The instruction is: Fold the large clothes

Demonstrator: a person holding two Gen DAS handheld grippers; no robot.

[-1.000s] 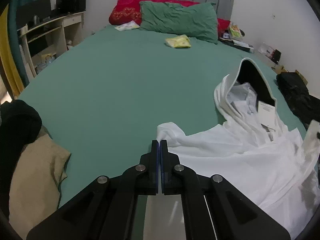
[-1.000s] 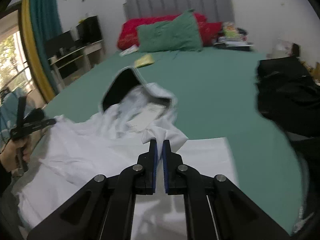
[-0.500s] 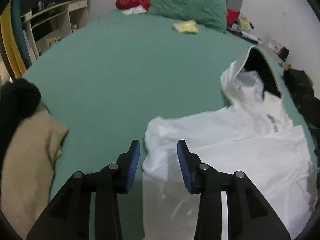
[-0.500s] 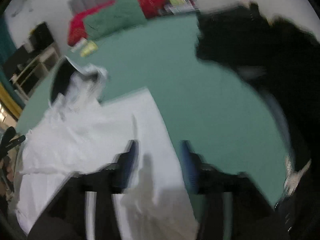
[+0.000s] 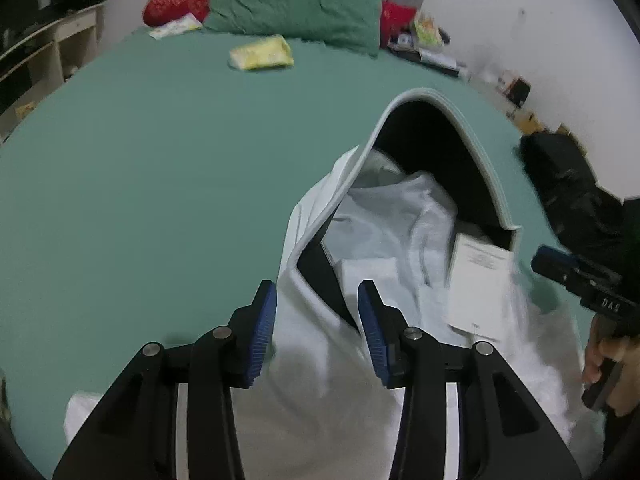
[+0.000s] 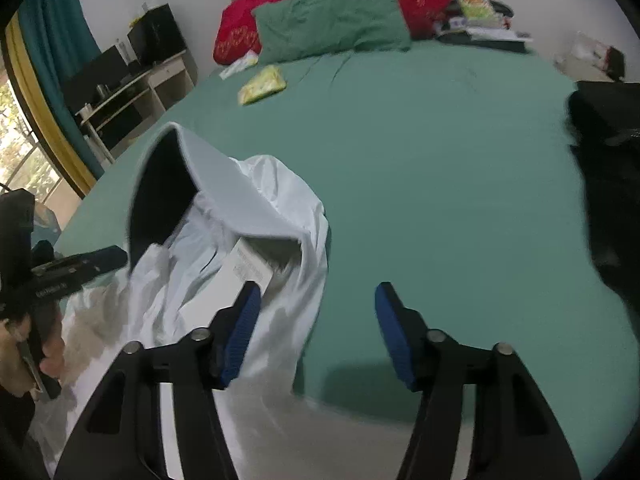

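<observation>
Released, white hoodie (image 5: 392, 216) beside black clothes (image 6: 608, 168).

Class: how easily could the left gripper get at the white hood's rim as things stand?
Probably easily. The left gripper has its fingers apart and opening, already straddling white cloth just below the hood. Nothing lies between them; the right gripper sits off to the side.

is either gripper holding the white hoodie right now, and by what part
Neither. The left gripper is opening over the white hoodie; the right gripper is closing, pads clear of it.
</observation>
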